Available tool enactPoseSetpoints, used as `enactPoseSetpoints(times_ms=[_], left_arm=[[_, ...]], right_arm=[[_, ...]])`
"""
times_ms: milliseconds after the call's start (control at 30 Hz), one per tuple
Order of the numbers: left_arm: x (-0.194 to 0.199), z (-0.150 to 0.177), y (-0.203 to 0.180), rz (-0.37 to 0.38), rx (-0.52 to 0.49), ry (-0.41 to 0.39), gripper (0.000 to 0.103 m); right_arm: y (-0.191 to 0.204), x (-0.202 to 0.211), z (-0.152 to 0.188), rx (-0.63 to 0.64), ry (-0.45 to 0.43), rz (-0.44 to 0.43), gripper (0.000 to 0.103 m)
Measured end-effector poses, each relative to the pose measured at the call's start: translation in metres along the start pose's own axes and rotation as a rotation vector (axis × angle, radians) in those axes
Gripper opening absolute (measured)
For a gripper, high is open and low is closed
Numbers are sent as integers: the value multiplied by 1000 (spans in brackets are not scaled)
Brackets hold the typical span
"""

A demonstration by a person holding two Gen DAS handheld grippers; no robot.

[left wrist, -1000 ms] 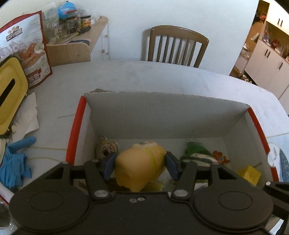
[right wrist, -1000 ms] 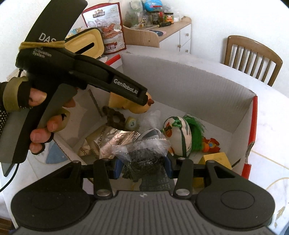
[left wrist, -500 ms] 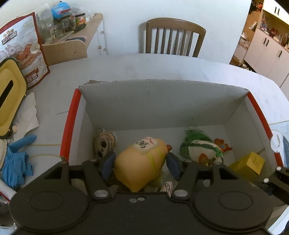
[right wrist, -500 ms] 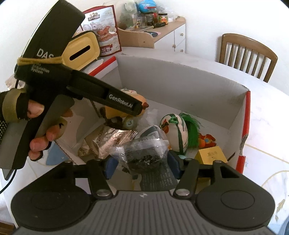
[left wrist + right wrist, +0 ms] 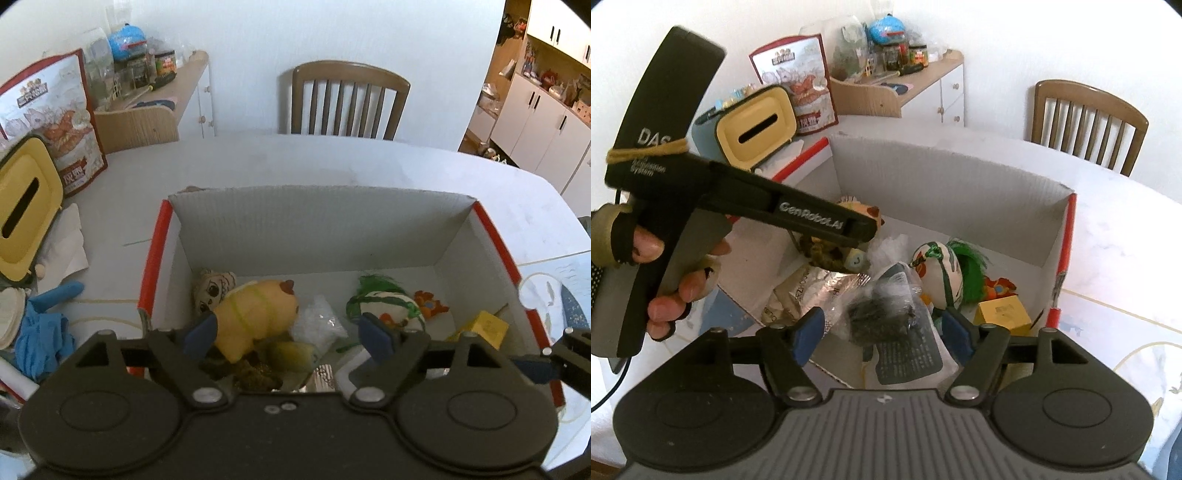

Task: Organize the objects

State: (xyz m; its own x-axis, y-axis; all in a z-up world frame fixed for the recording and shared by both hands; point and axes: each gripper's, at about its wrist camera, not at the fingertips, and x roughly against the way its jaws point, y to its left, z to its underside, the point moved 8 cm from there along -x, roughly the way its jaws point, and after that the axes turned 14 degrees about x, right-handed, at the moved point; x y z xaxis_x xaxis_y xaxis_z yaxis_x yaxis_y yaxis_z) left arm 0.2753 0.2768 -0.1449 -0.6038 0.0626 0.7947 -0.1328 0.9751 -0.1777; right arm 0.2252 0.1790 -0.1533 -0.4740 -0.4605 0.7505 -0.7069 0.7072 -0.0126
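Drop-off into the cardboard box (image 5: 325, 229).

My left gripper (image 5: 290, 334) and right gripper (image 5: 882, 330) hung spread, empty; yellow plush (image 5: 255, 314) and clear bag (image 5: 882, 312) lay inside. Next, I judged, fetch another item.

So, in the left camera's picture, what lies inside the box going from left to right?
Cartoon-face doll → yellow plush toy → clear plastic bag → white egg-shaped toy with green hair → small orange figure → yellow box.
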Motion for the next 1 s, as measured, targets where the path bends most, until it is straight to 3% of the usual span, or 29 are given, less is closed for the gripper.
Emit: enactPoseSetpoints(times_ms=[667,1000], left_arm=[[82,11,-27,62,-1,-156,94],[111,25,-33,49,2,-216,97]], right_arm=[[-19,74,-1,-38,-145,5,74],[-28,106,4,-65,-220,0,79]])
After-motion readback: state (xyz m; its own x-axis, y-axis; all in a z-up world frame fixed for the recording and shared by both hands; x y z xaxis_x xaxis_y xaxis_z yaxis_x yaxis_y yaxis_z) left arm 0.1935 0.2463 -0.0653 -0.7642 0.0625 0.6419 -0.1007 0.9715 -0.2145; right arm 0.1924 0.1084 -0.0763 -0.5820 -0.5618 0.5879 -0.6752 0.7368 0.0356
